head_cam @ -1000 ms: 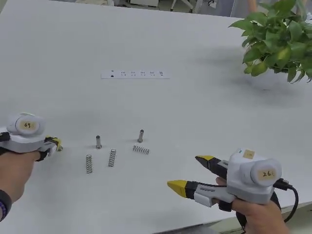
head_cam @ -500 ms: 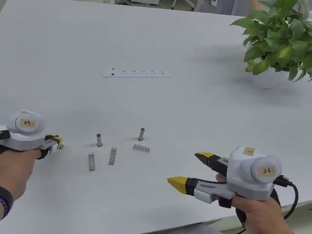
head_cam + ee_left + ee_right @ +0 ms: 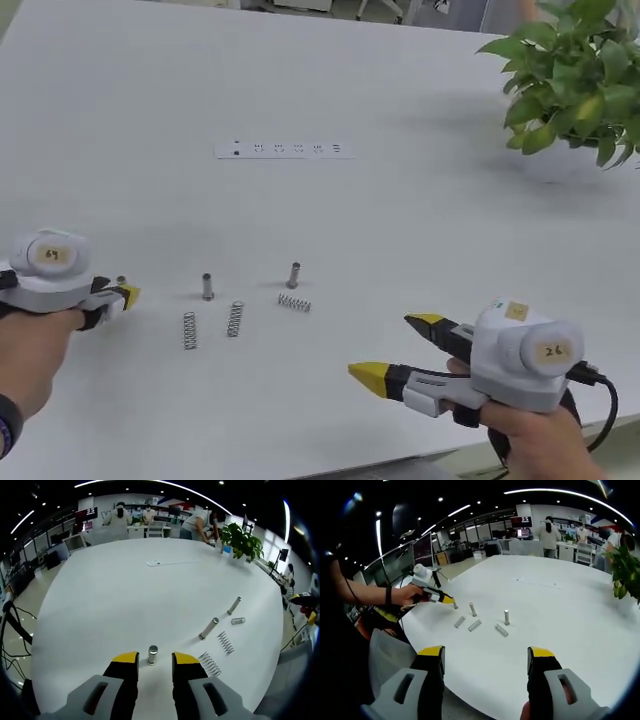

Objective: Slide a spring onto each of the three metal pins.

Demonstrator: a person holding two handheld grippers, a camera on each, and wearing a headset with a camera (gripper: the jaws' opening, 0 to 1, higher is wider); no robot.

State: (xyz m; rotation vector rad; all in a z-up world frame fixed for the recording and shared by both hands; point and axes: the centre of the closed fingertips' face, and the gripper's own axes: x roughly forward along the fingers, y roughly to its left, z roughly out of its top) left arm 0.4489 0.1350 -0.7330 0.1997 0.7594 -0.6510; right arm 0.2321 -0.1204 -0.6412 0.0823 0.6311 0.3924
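Note:
Three short metal pins stand upright on the white table point(image 3: 420, 220). One pin point(image 3: 152, 655) stands between the yellow tips of my left gripper point(image 3: 154, 659), whose jaws are a little apart and not pressing it. The other two pins point(image 3: 207, 287) point(image 3: 293, 275) stand to its right. Three springs lie flat in front of them: two side by side point(image 3: 189, 330) point(image 3: 234, 318) and one point(image 3: 294, 302) under the right pin. My right gripper point(image 3: 400, 346) hovers open and holds nothing near the front edge, well right of the springs.
A white power strip point(image 3: 283, 150) lies further back on the table. A potted plant point(image 3: 575, 80) stands at the far right. People and desks fill the room behind the table.
The leftmost pin now shows standing at the left gripper's tips, where it was hidden before. The right gripper has hardly moved.

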